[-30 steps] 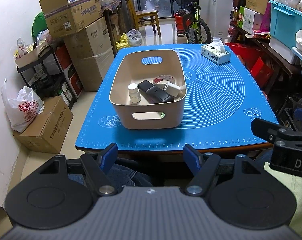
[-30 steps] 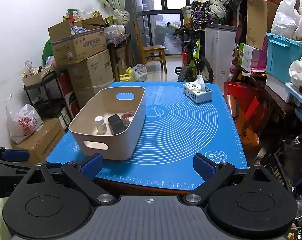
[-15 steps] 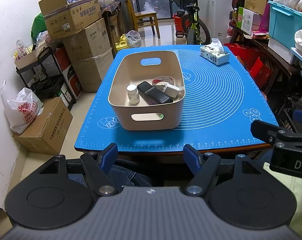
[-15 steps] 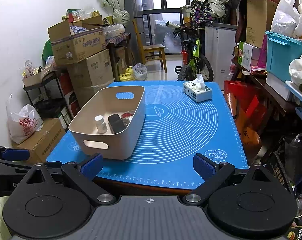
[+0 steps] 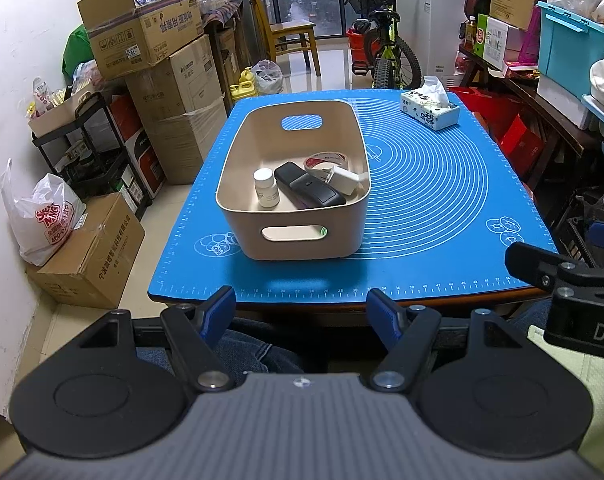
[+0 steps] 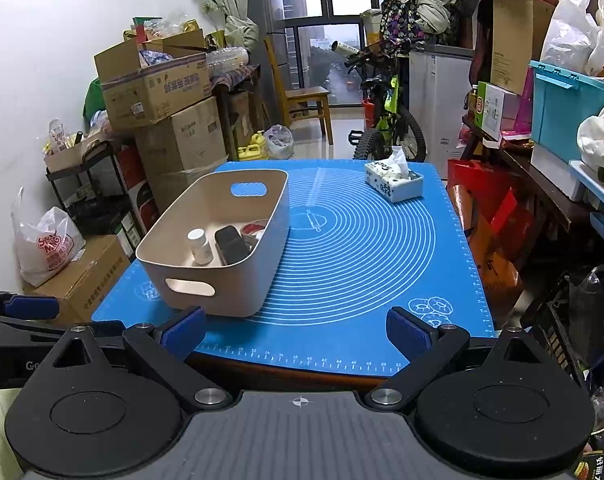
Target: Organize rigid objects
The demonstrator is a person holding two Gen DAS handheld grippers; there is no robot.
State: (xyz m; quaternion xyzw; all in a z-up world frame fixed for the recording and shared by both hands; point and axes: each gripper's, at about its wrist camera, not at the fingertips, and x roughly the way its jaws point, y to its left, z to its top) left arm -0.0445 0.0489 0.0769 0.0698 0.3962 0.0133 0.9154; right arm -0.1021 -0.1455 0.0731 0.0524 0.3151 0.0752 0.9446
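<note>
A beige bin [image 5: 302, 240] [image 6: 230, 284] stands on the left half of the blue mat [image 5: 434, 208] [image 6: 362, 248]. Inside it lie a white bottle [image 5: 265, 188] [image 6: 199, 246], a black remote [image 5: 308, 190] [image 6: 230, 245], a roll of tape [image 5: 322, 161] and a white charger [image 5: 344, 180]. My left gripper [image 5: 302, 308] is open and empty, held back from the table's near edge. My right gripper [image 6: 296, 330] is also open and empty, over the near edge; part of it shows in the left wrist view at the right side.
A tissue box [image 5: 430, 110] [image 6: 394, 182] sits at the mat's far right. Cardboard boxes [image 5: 162, 72] and a white bag [image 5: 42, 216] crowd the floor at left. A bicycle [image 6: 386, 120] stands beyond the table, shelves with a teal crate [image 6: 566, 108] at right. Jeans-clad legs [image 5: 262, 352] are below.
</note>
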